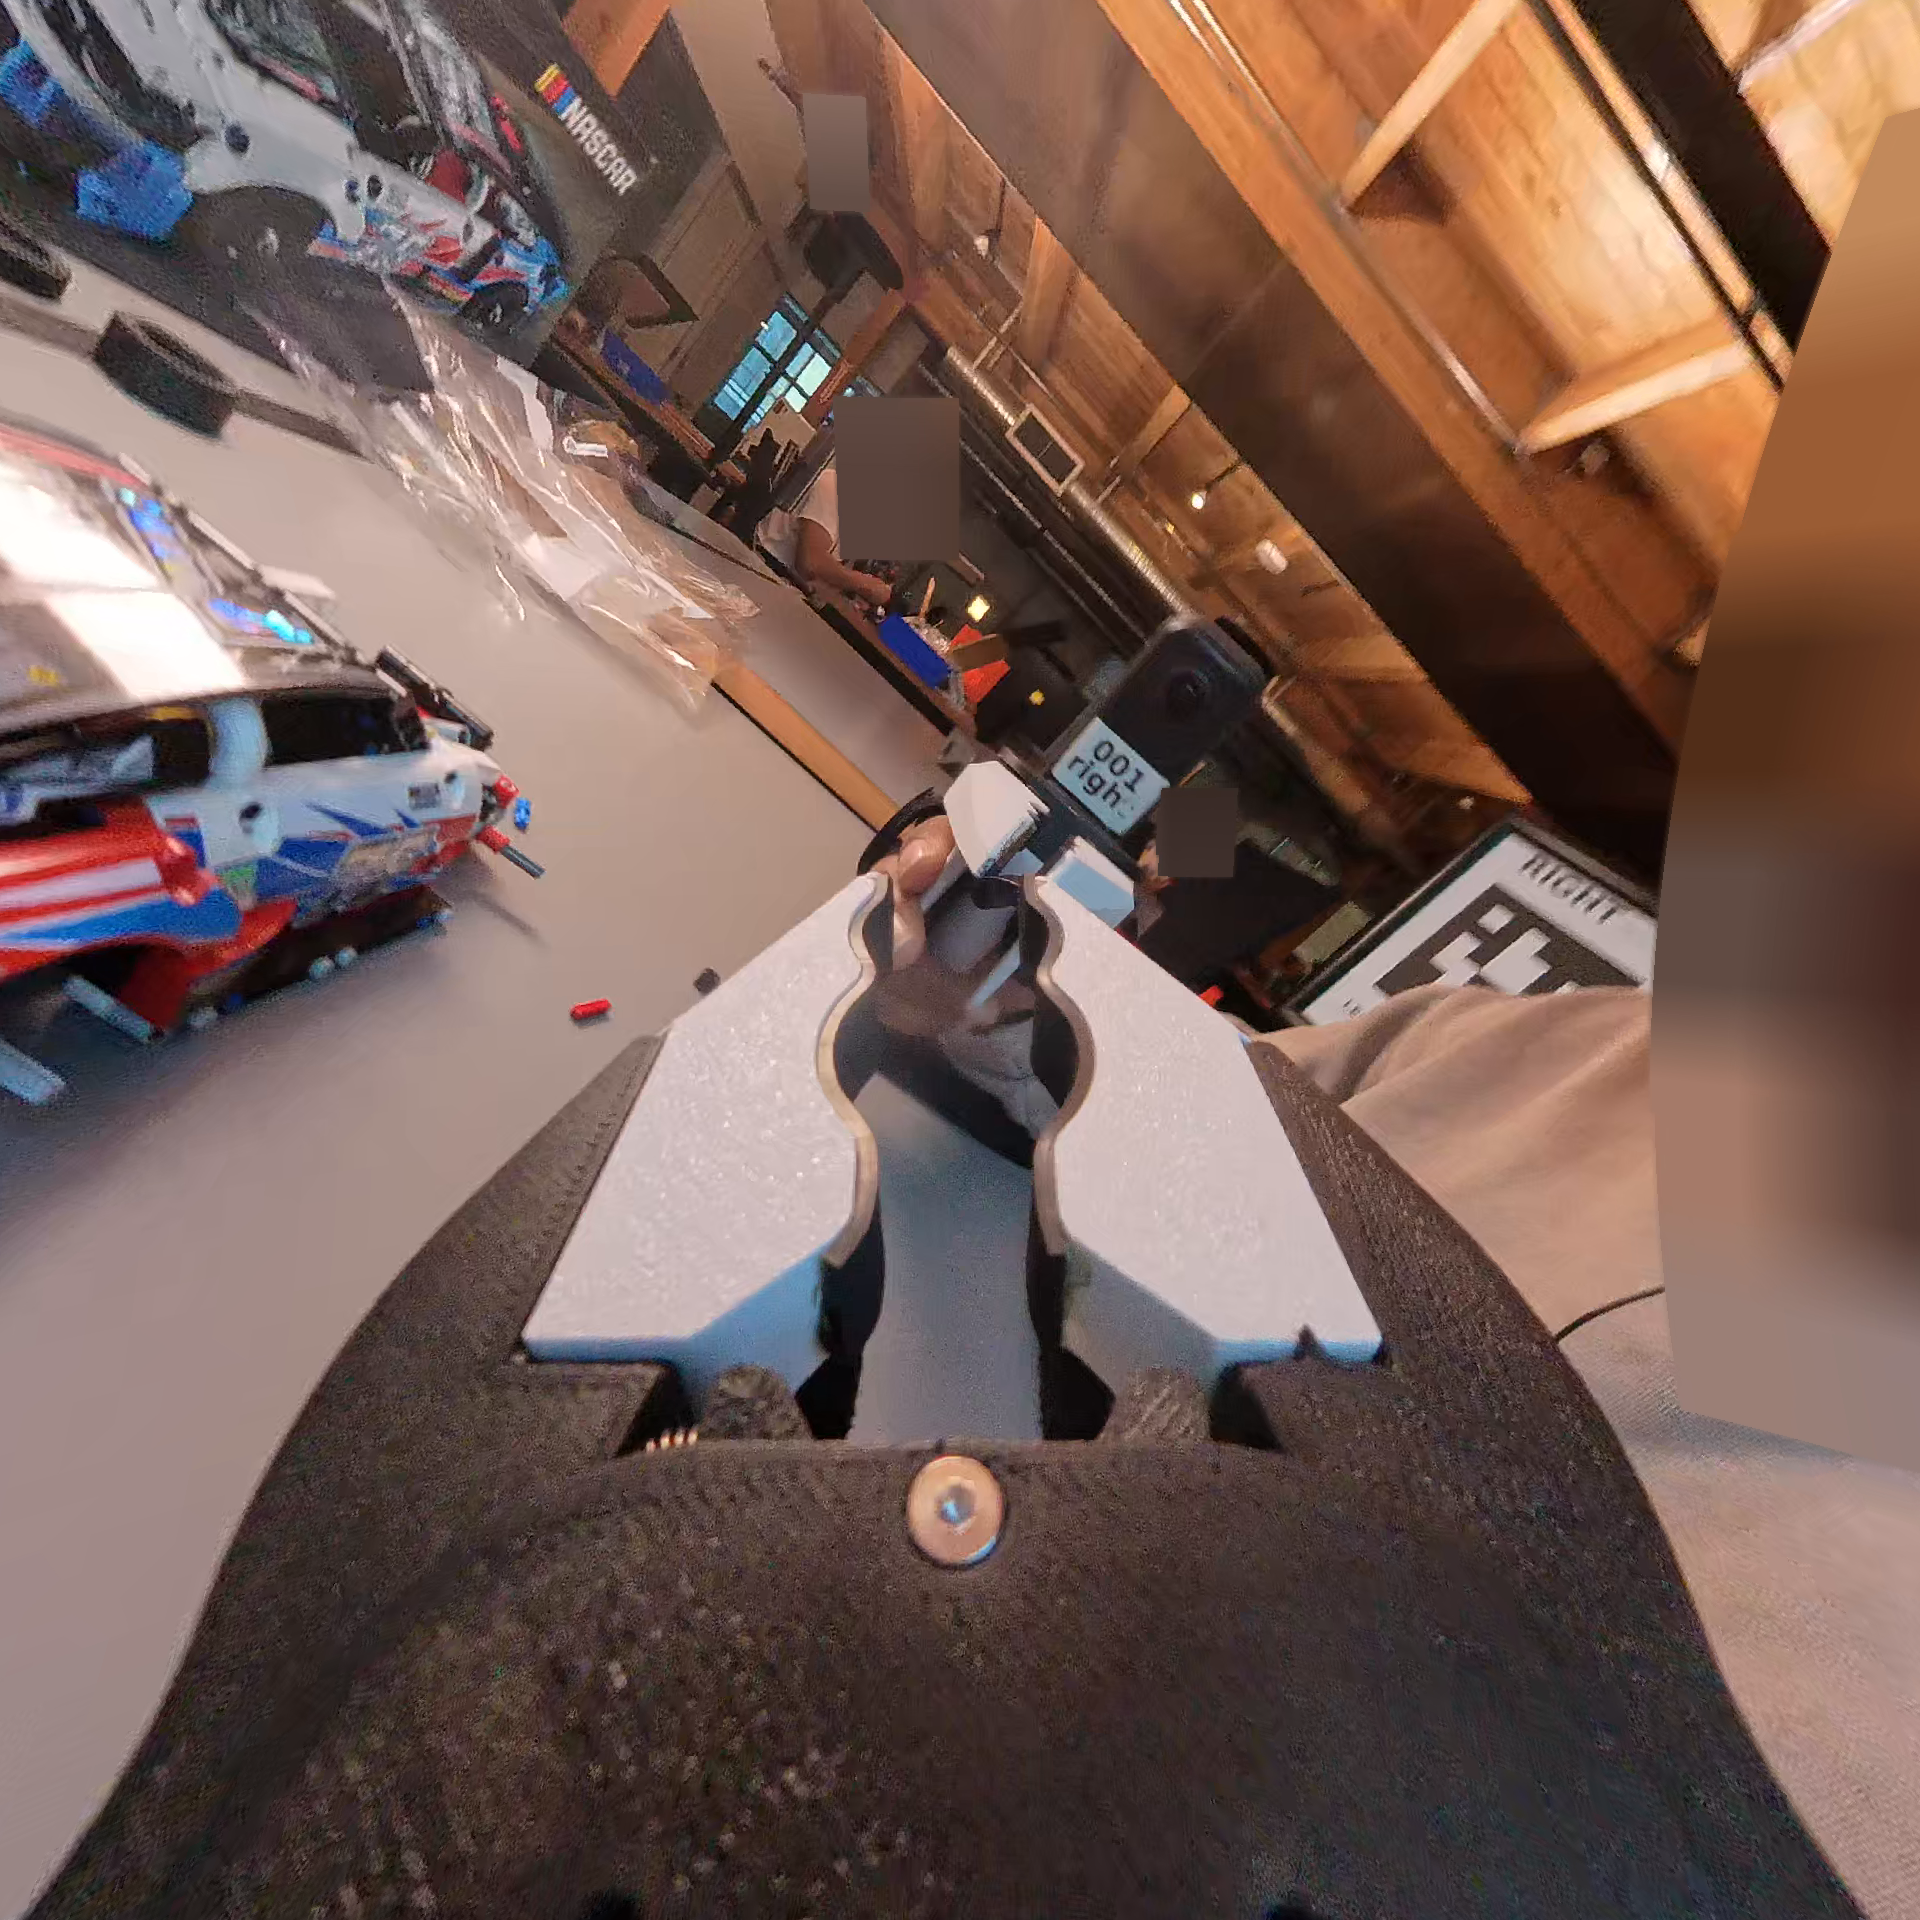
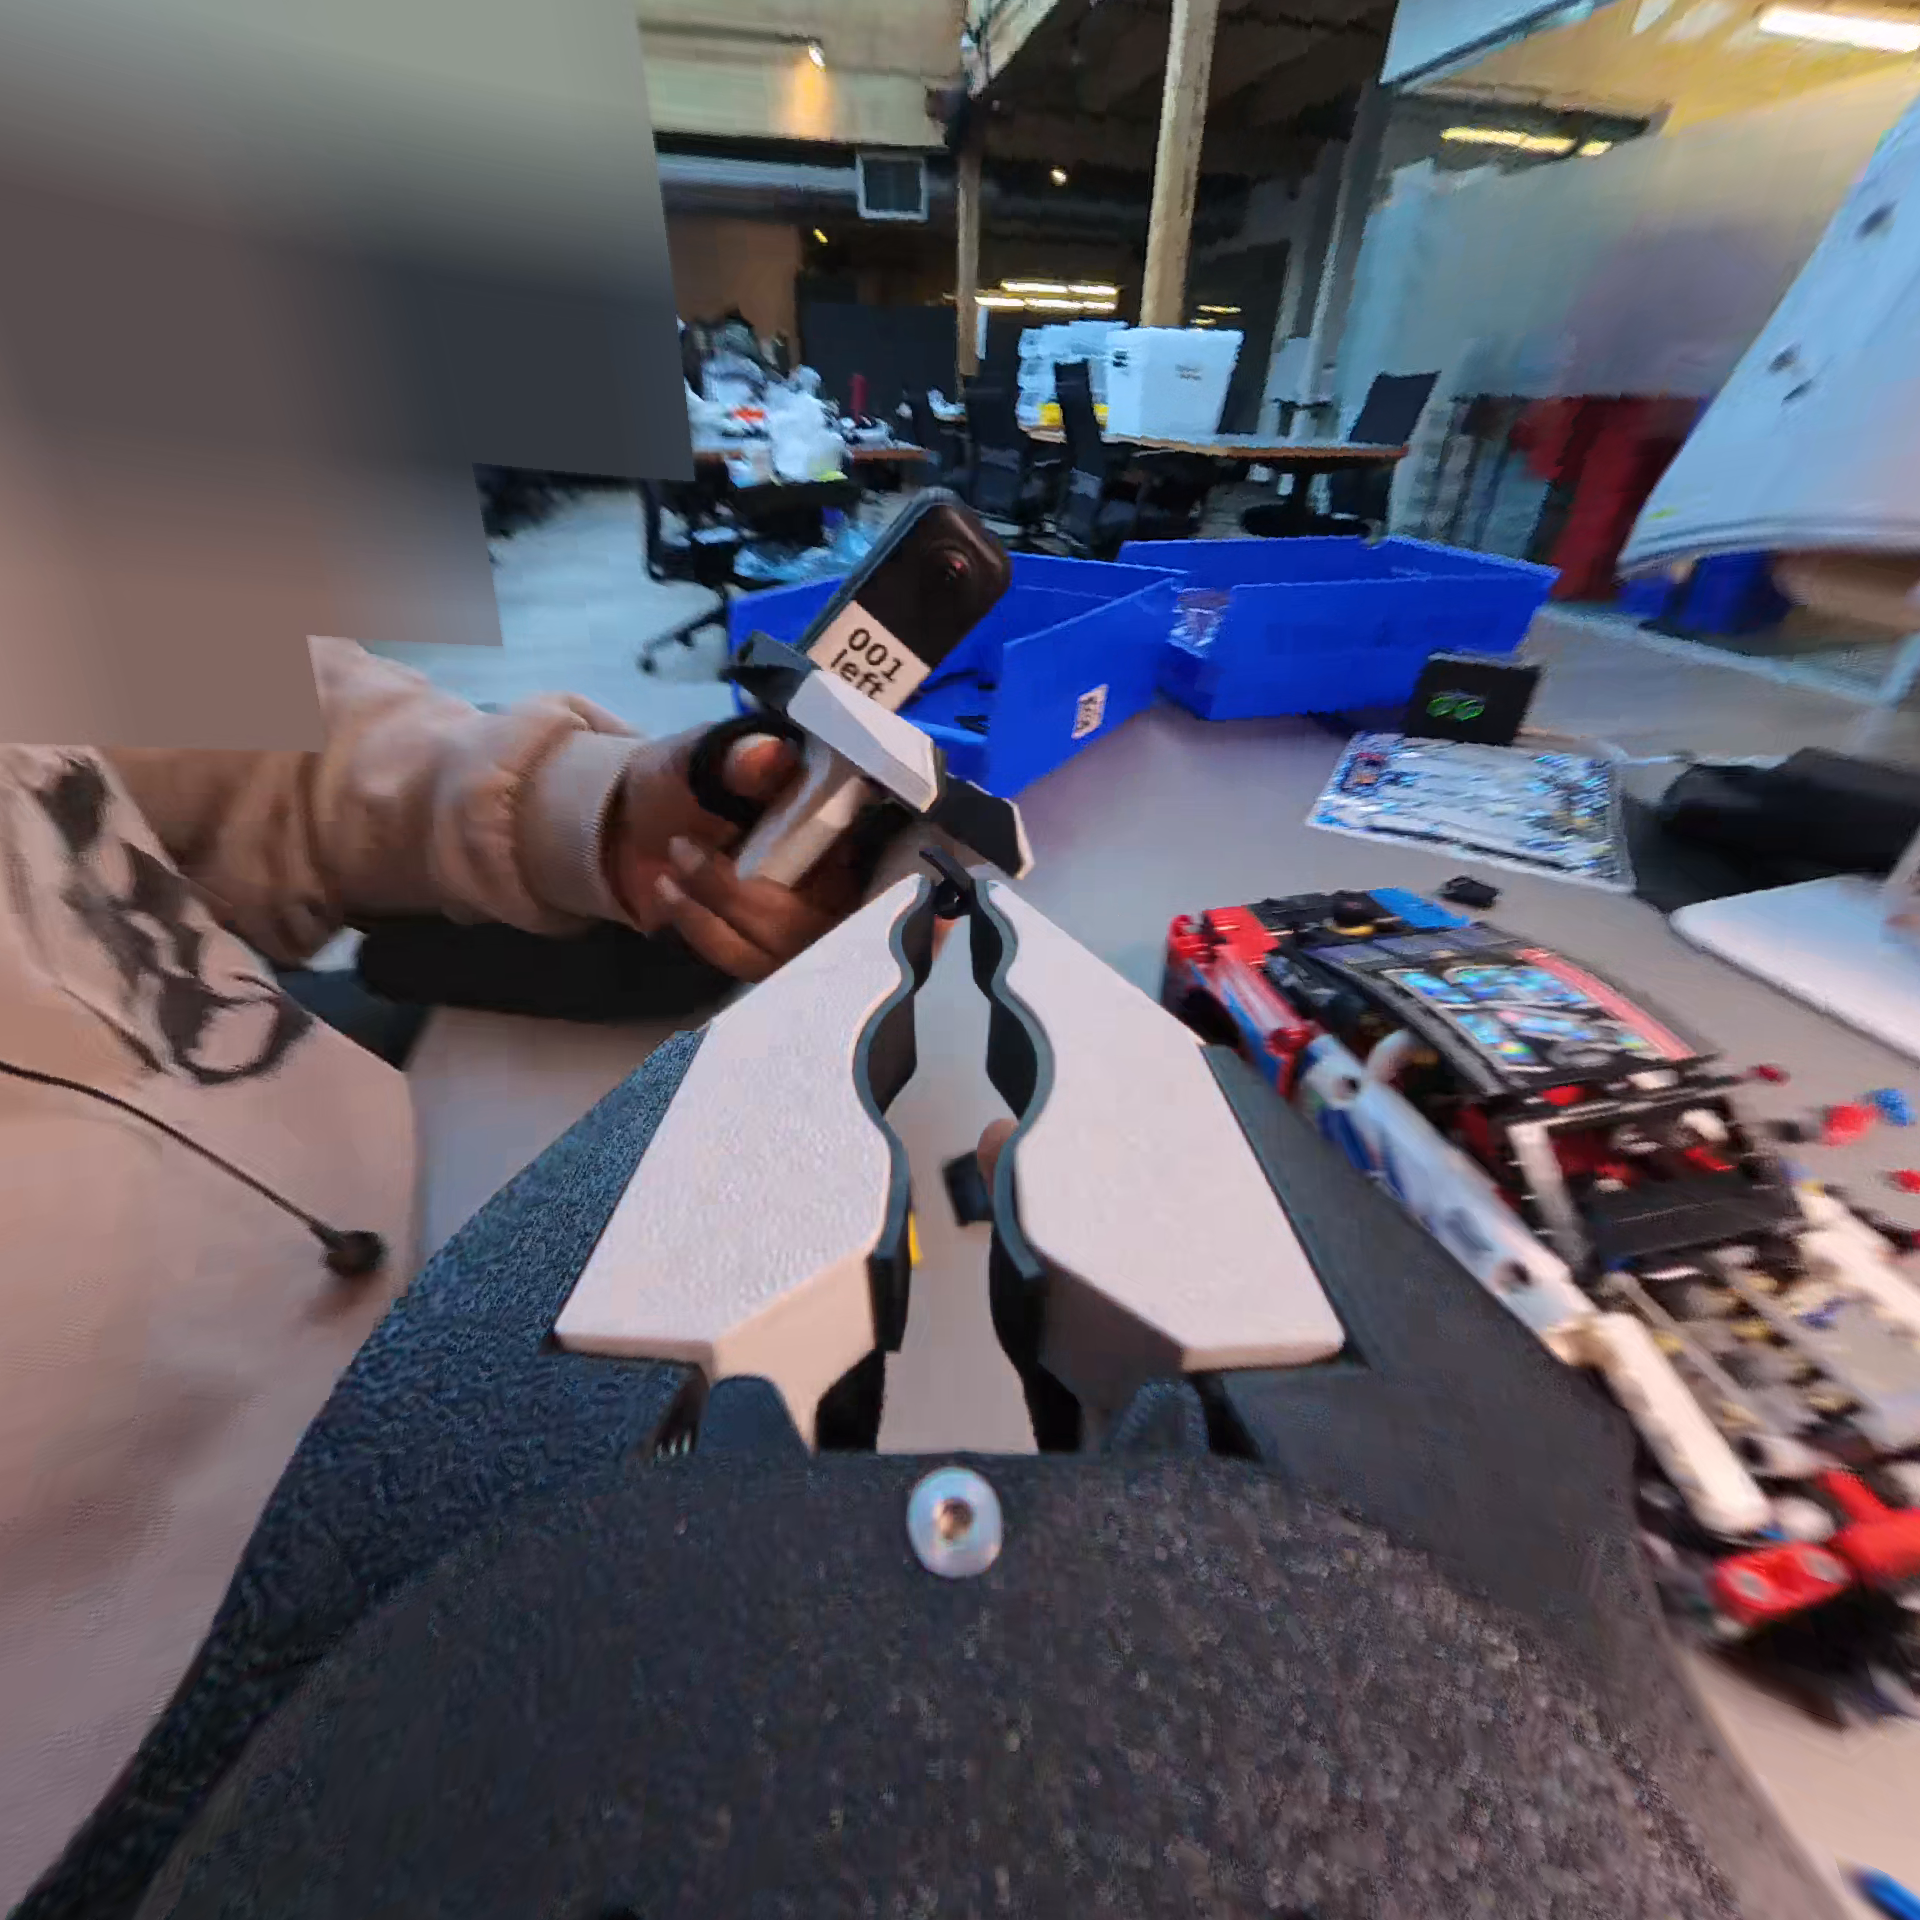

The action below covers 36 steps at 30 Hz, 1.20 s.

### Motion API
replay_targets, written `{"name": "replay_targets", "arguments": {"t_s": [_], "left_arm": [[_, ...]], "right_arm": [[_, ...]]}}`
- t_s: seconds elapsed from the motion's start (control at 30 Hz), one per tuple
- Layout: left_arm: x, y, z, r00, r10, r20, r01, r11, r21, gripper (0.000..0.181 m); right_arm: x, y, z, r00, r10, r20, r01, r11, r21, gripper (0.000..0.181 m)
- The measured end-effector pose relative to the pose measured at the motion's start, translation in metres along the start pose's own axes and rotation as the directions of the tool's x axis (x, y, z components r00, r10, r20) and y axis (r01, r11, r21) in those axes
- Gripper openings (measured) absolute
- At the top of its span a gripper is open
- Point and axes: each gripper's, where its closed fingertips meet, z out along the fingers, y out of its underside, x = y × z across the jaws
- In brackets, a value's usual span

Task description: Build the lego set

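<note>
1. Left gripper (image 1: 956, 894): jaws spread, with a clear gap between the tips and nothing between them. It is held above the grey table (image 1: 644, 935) and aimed at the right gripper.
2. Right gripper (image 2: 948, 891): tips nearly together and pinching a small black lego piece (image 2: 948, 883). The piece's exact type is too small to tell.
3. The two grippers face each other in mid-air, close together. The left-hand unit with its wrist camera (image 2: 925, 592) is visible in the right wrist view, held in the person's hand (image 2: 717, 831).
4. The task's thing, a lego race car (image 2: 1507, 1174), sits on the table to the right of the right gripper. It has a white, red and blue body with a stickered roof.
5. Progress, as a judgement: the build is far along. The body shell looks largely closed, but bare axles protrude at the wheel arch (image 1: 104, 997), and a loose tyre (image 1: 161, 369) lies on the table, so the wheels are apparently still to be fitted.
6. Loose parts remain: a red pin (image 1: 590, 1008), and small pieces beside the car (image 2: 1860, 1117).
7. Hard to make out: the near end of the car is blurred in the right wrist view. The car is cut off at the left edge of the left wrist view. Mosaic patches cover parts of both views.
</note>
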Motion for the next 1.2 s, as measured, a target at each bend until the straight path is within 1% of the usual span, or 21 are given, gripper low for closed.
{"name": "replay_targets", "arguments": {"t_s": [0.03,0.1,0.2,0.27,0.33,0.4,0.5,0.57,0.7,0.77,0.9,1.0,1.2], "left_arm": [[0.004,0.0,0.001,0.996,0.087,0.006,-0.087,0.996,-0.021,0.021],[0.011,0.003,0.003,0.968,0.251,0.009,-0.25,0.966,-0.069,0.021],[0.018,0.011,0.005,0.906,0.423,0.001,-0.419,0.898,-0.133,0.02],[0.022,0.016,0.006,0.874,0.487,-0.006,-0.482,0.862,-0.157,0.016],[0.025,0.022,0.008,0.857,0.514,-0.025,-0.509,0.841,-0.182,0.012],[0.021,0.028,0.009,0.84,0.542,-0.014,-0.531,0.818,-0.218,0.006],[0.022,0.028,0.009,0.834,0.552,-0.013,-0.54,0.812,-0.222,0.004],[0.02,0.028,0.009,0.817,0.577,0.0,-0.562,0.794,-0.231,0.003],[0.016,0.028,0.008,0.803,0.596,0.018,-0.574,0.78,-0.251,0.003],[0.015,0.03,0.009,0.806,0.592,0.022,-0.568,0.782,-0.257,0.003],[0.015,0.033,0.01,0.826,0.563,0.012,-0.541,0.799,-0.264,0.003],[0.015,0.035,0.011,0.855,0.519,0.003,-0.5,0.825,-0.262,0.002],[0.014,0.039,0.011,0.885,0.465,-0.009,-0.45,0.852,-0.267,0.002]], "right_arm": [[-0.003,-0.002,-0.001,0.992,0.109,0.059,-0.11,0.994,0.021,0.004],[-0.009,-0.003,-0.001,0.949,0.27,0.164,-0.279,0.96,0.029,0.004],[-0.015,0.0,0.0,0.898,0.373,0.232,-0.384,0.923,0.005,0.004],[-0.018,0.004,0.003,0.877,0.407,0.257,-0.416,0.909,-0.019,0.004],[-0.021,0.005,0.004,0.861,0.428,0.276,-0.438,0.899,-0.03,0.004],[-0.022,0.006,0.005,0.854,0.437,0.281,-0.445,0.895,-0.038,0.004],[-0.022,0.006,0.004,0.847,0.446,0.289,-0.454,0.89,-0.041,0.004],[-0.02,0.007,0.005,0.864,0.423,0.275,-0.428,0.903,-0.044,0.004],[-0.017,0.01,0.005,0.938,0.282,0.203,-0.277,0.959,-0.056,0.006],[-0.018,0.012,0.005,0.957,0.224,0.183,-0.215,0.974,-0.068,0.009],[-0.019,0.014,0.004,0.967,0.184,0.178,-0.172,0.982,-0.083,0.01],[-0.023,0.017,0.004,0.974,0.139,0.18,-0.121,0.987,-0.104,0.01],[-0.024,0.02,0.004,0.979,0.095,0.178,-0.074,0.99,-0.122,0.006]]}}
